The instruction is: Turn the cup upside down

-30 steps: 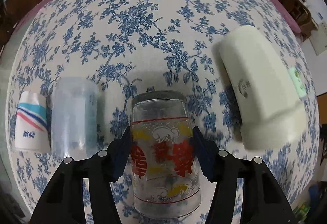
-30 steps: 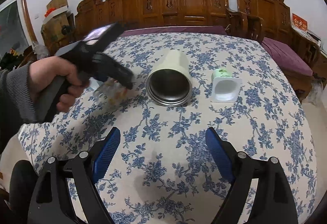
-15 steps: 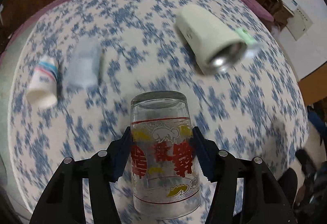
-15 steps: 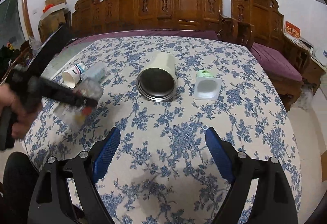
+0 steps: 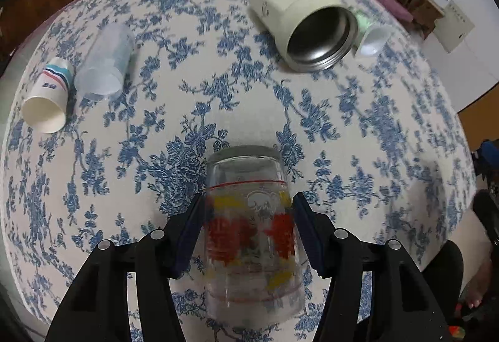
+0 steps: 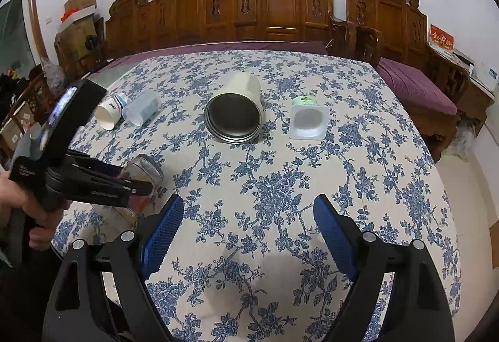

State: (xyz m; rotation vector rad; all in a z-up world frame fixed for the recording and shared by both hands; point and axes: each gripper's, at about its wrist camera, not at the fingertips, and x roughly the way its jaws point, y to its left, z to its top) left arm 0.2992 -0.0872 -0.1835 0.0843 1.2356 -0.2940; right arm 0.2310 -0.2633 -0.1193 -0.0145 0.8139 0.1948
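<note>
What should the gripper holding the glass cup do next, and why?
Probably lower it gently toward the tablecloth. The left gripper is shut on the glass cup, which looks held in the air near the table's edge, thick base pointing away from the gripper. It must rest mouth-down on the cloth before the gripper lets go.

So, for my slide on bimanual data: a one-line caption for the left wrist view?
Left gripper clamps a printed glass cup above a floral tablecloth strewn with toppled cups.

The left wrist view looks steeply down along its jaws, close above the worktop (image 5: 358,111). The right wrist view faces forward, lower-angled, toward the wooden bench (image 6: 280,5). Both share the cream tumbler (image 5: 299,17) (image 6: 238,111) ahead of the jaws.
</note>
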